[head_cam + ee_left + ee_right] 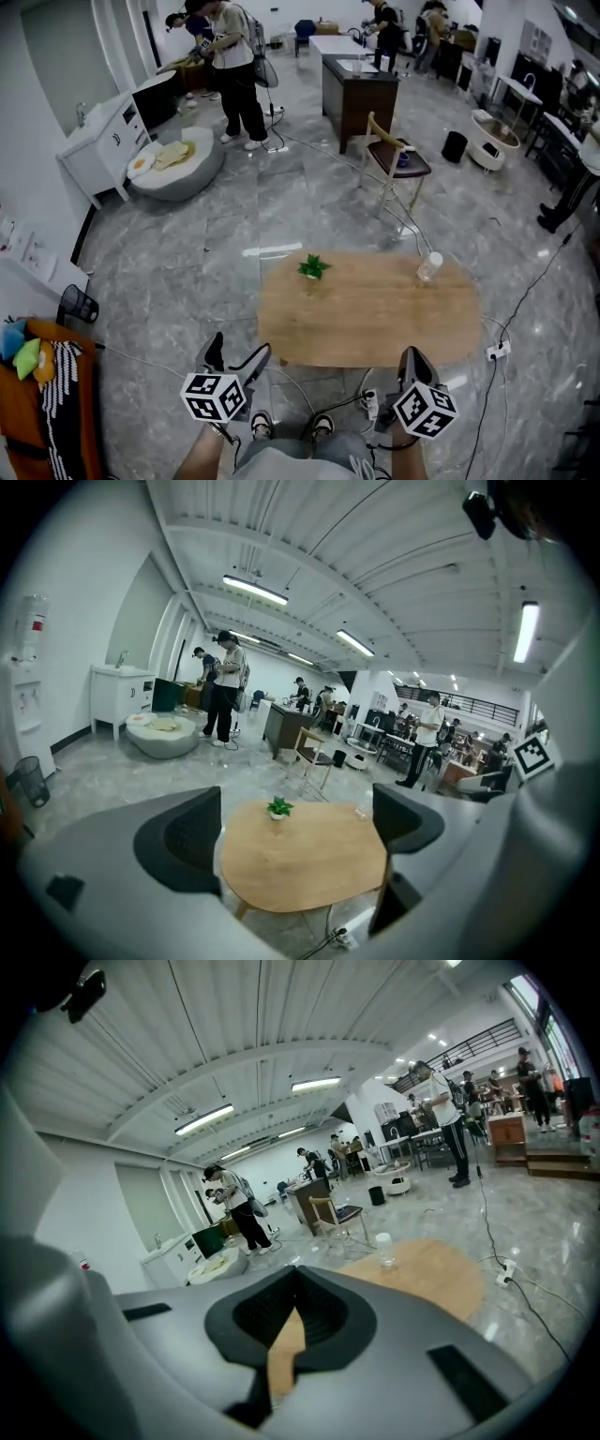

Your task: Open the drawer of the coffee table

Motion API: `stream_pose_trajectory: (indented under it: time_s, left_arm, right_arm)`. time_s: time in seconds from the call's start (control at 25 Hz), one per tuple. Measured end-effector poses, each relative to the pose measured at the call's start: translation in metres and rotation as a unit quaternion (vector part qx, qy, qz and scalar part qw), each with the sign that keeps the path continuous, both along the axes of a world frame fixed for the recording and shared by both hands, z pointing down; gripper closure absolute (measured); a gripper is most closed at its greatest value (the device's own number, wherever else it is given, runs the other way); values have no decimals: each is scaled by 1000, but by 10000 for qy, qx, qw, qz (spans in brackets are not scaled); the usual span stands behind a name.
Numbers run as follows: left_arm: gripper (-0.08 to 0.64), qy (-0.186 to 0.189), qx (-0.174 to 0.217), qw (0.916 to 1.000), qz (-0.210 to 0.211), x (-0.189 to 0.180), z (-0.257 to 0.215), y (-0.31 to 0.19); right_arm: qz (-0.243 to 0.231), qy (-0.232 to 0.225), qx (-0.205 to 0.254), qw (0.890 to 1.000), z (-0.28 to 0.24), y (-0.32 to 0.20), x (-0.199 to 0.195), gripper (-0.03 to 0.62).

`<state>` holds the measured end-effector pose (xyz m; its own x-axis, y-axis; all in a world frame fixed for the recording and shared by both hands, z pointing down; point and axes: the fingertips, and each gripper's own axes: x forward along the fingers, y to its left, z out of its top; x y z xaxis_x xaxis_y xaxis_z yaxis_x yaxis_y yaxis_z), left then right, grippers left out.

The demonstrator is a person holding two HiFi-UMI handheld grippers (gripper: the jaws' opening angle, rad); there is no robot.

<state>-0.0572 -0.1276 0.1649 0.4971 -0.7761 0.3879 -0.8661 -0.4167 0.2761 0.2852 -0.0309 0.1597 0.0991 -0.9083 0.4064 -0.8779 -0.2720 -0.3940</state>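
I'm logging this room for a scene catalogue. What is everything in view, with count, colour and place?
coffee table: one, light wood, on the grey floor just ahead
plant: one, green in a white pot, far left of the tabletop
bottle: one, clear, far right of the tabletop
chair: one, pale wood with a dark seat, beyond the table
counter: one, dark brown, behind the chair
floor cushion: one, grey, far left
cabinet: one, white, beside the cushion
wire basket: one, black, left floor
people: several, background
left gripper: grey, jaws apart, empty
right gripper: grey, jaws together, empty
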Motion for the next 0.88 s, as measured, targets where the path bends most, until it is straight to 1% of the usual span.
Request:
stream_pose_trajectory:
  time_s: [0.12, 0.24, 0.32, 0.44, 0.52, 0.6, 0.64, 0.76, 0.88]
  left_arm:
    - [58, -10, 80, 9998, 165, -10, 1, -9]
    - [58, 29, 127, 9996, 240, -25, 8, -20]
    - [58, 82, 45, 9995, 287, -37, 18, -26]
    - [58, 218, -159, 9992, 305, -53, 39, -27]
    - [58, 276, -259, 9986, 373, -63, 58, -28]
    - [58, 340, -302, 9976, 530, -70, 79, -30]
    - [58, 362, -316, 9970, 600, -74, 91, -32]
    - [58, 361, -347, 9963, 701, -83, 130, -38]
    - [58, 354, -438, 9949, 841, -91, 185, -38]
  right_arm:
    - [183, 113, -108, 9997, 2, 8, -9, 591]
    - [282, 148, -107, 9994, 5, 6, -26, 592]
    - [271, 134, -108, 9995, 7, 2, -44, 592]
    - [166, 189, -225, 9994, 16, -6, -71, 592]
    - [164, 52, -258, 9995, 27, -11, -88, 592]
    - [162, -169, -275, 9993, 44, -16, -108, 591]
    - [111, -201, -329, 9992, 55, -18, -118, 592]
    - [-138, -104, -647, 9978, 99, -27, -145, 591]
    - [-221, -120, -928, 9954, 152, -31, -163, 591]
